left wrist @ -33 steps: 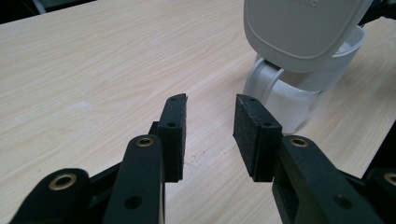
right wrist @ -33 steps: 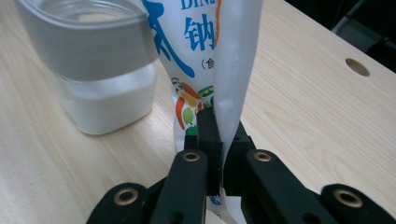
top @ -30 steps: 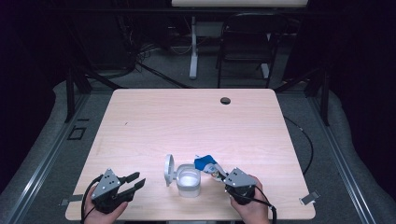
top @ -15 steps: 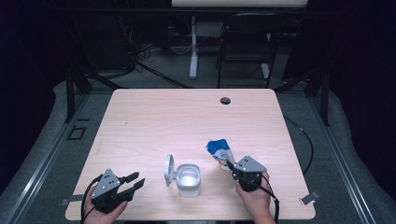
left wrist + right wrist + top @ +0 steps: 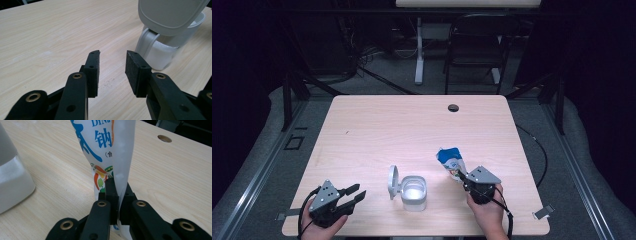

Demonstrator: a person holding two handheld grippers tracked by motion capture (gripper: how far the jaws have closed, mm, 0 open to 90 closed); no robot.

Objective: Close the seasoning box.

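A white box with its hinged lid flipped open stands near the table's front edge; it also rises at the upper right of the left gripper view, box. My right gripper is shut on the lower edge of a blue and white packet, held just right of the box. In the right gripper view the packet stands up between the pressed jaws of the gripper. My left gripper rests at the front left, open, nothing between its fingers, pointing toward the box.
The wooden table has a round cable hole at its far edge. A black chair and a white stand sit beyond the table. A small clip lies at the front right corner.
My right gripper has carried the packet away from above the box, to the right and slightly down. The left gripper has kept still.
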